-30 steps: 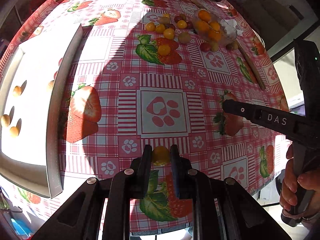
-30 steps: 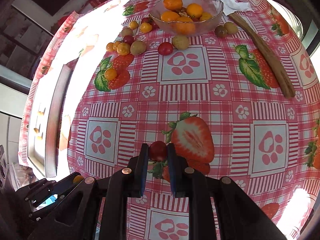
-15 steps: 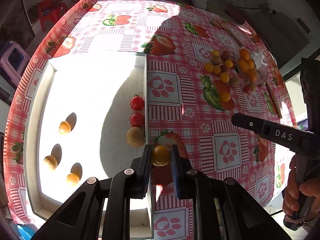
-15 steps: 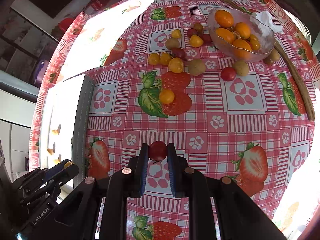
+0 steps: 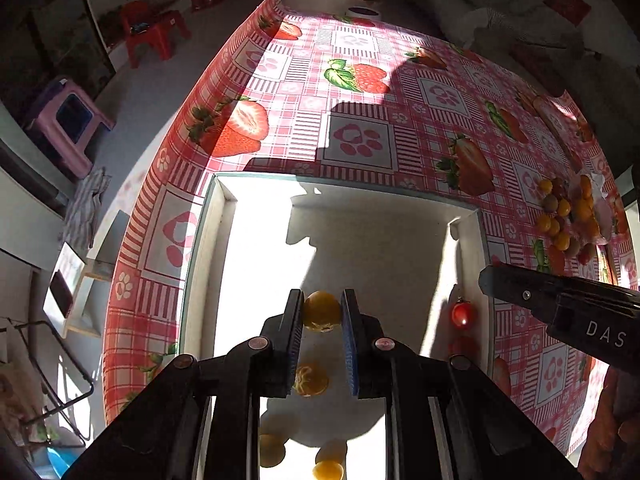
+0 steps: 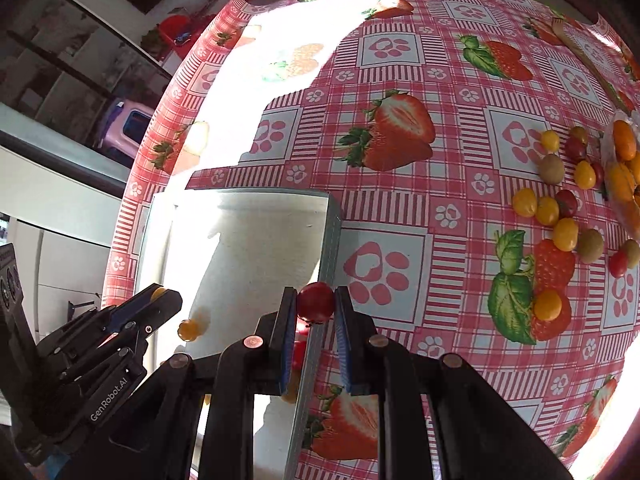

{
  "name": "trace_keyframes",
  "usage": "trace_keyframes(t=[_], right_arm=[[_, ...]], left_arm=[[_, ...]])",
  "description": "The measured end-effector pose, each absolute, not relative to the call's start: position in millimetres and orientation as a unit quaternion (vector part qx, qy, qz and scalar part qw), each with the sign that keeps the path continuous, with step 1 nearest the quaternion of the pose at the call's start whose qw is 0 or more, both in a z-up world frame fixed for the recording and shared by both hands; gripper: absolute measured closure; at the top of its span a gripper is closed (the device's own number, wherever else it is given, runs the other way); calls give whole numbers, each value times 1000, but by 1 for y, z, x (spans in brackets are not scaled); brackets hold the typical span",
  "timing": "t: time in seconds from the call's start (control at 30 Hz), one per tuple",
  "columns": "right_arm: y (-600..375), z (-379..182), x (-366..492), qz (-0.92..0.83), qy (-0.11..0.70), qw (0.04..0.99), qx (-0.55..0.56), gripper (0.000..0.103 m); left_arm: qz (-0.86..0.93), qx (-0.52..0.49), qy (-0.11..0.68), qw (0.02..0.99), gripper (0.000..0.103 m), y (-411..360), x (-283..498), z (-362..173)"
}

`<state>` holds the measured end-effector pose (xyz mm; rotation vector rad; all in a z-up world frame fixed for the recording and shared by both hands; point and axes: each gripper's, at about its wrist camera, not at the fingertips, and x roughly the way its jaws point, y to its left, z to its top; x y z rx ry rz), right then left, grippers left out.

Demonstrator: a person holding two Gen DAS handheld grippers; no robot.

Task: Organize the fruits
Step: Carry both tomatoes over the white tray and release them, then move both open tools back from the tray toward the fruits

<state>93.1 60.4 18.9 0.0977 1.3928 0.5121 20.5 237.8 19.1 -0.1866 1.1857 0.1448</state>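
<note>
- The left tongs [image 5: 322, 312] are clamped on a yellow fruit [image 5: 321, 309], held above the white tray [image 5: 200, 248], over the middle of its floor.
- The right tongs [image 6: 316, 304] are clamped on a red tomato [image 6: 315, 301], which hangs right over the tray's right wall, not yet clearly inside.
- The step in hand, as I judge it, is setting both fruits down in the tray. To do it well, the right tongs should cross inside the wall before letting go, or the tomato may land on the rim and roll onto the surface [image 6: 400, 200].
- Both should come low before parting, since round fruit dropped from height will roll or bounce.
- Sorting seems to go by colour. The yellow fruit belongs with the yellow-orange ones [image 5: 310, 380] near the tray's near-left part, and the tomato with the red tomatoes [image 5: 462, 314] along the inside of the right wall.
- The tray's far half is bare, so there is room to place without knocking the fruit already there.
- A clear bowl [image 6: 624, 176] at the far right edge of the surface holds orange fruits; how many I cannot tell.
- Loose fruit [image 6: 560, 216], yellow, red and brownish-green, lies on the surface just beside the bowl, so much of the task looks left to do.
</note>
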Motion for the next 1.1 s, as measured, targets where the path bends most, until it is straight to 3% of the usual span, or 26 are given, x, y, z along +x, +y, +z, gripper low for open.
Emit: trace_keyframes(t=[0.7, 0.77, 0.8, 0.83, 0.9, 0.97, 1.1], right_arm=[[121, -21, 108, 212, 660, 721, 5, 83], [121, -21, 108, 211, 660, 721, 7, 82], [120, -20, 106, 212, 661, 720, 9, 82], [120, -20, 106, 215, 663, 717, 14, 81], [116, -17, 107, 221, 664, 714, 26, 78], [113, -9, 105, 221, 656, 721, 34, 54], [103, 12, 100, 223, 637, 736, 56, 39]], left_arm=[[70, -61, 585, 806, 82, 257, 37, -15], [70, -58, 586, 805, 72, 255, 37, -15], [73, -55, 585, 806, 46, 255, 37, -15], [80, -51, 577, 811, 30, 255, 36, -12], [73, -49, 566, 820, 30, 254, 33, -7], [74, -38, 569, 818, 30, 251, 33, -7], [64, -41, 571, 817, 30, 250, 31, -2]])
